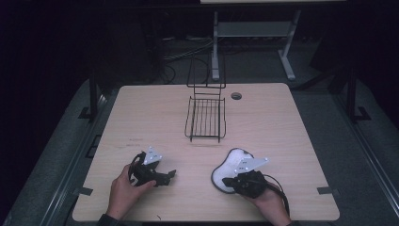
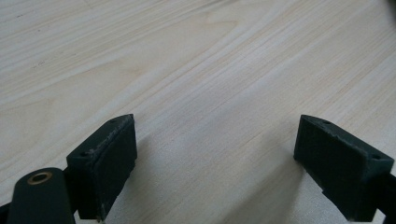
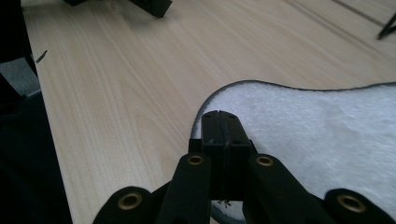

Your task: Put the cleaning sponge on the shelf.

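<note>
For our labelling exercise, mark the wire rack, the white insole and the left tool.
wire rack (image 1: 205,118), high view, its slatted base.
white insole (image 3: 327,126), right gripper view, its fuzzy top.
left tool (image 1: 170,176), high view, between its tips.

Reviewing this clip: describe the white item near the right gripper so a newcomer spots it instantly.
On the light wooden table, look at the near right area, just in front of the black wire rack. There lies a flat white fuzzy pad with a dark edge, under the right gripper. It is the only soft, white thing there.
</note>
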`<action>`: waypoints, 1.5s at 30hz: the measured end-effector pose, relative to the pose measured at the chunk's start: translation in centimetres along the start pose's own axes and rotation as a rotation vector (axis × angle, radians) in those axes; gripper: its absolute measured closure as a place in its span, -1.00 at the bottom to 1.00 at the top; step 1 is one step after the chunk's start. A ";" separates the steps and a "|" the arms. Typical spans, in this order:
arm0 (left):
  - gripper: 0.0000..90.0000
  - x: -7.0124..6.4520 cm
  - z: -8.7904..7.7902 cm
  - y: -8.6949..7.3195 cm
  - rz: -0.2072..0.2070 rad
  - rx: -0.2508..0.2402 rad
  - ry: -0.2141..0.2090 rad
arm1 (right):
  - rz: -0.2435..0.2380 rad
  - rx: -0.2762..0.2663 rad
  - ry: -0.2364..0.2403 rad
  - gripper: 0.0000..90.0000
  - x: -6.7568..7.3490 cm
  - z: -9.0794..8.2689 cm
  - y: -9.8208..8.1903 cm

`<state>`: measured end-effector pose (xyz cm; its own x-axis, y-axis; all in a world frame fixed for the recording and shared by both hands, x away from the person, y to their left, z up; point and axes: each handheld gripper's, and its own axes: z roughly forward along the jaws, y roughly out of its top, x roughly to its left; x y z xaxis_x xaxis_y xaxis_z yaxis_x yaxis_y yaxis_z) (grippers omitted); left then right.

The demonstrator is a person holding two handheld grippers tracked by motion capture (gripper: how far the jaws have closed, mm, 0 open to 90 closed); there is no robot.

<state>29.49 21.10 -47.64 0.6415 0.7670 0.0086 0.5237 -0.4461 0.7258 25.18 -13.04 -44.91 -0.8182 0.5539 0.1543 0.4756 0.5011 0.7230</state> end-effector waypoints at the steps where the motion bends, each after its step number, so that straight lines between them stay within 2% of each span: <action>1: -0.73 0.0 0.0 0.0 0.000 0.000 0.000 | 0.000 0.000 0.000 1.00 0.0 0.0 0.0; 4: -0.73 0.0 0.0 0.0 0.000 0.000 0.000 | -0.015 0.037 -0.007 1.00 0.2 0.7 0.0; 9: -0.73 0.0 0.0 0.0 0.000 0.000 0.000 | -0.012 0.036 -0.005 1.00 0.1 0.7 -0.2; 25: -0.73 0.0 0.0 0.0 0.000 0.000 0.000 | 0.035 0.043 -0.046 1.00 -1.5 -1.2 -1.4; 30: -0.72 0.0 0.0 0.0 -0.001 0.000 0.000 | 0.055 0.049 -0.065 1.00 -2.3 -2.0 -2.0; 33: -0.72 0.0 0.0 0.0 0.000 0.000 0.000 | 0.090 0.053 -0.084 1.00 -3.1 -2.9 -2.6; 38: -0.73 0.0 0.0 0.0 0.000 0.000 0.000 | 0.108 0.050 -0.104 1.00 -4.0 -3.8 -3.2; 39: -0.73 0.0 0.0 0.0 0.000 0.000 0.000 | 0.118 0.052 -0.121 1.00 -4.4 -4.2 -3.5; 45: -0.73 0.0 0.0 0.0 0.000 0.000 0.000 | 0.150 0.054 -0.153 1.00 -5.8 -5.5 -4.3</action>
<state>29.49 21.10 -47.63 0.6416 0.7670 0.0087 0.5235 -0.4462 0.7258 26.09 -22.07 -45.23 -0.6805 0.7172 0.1501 0.6079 0.4383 0.6621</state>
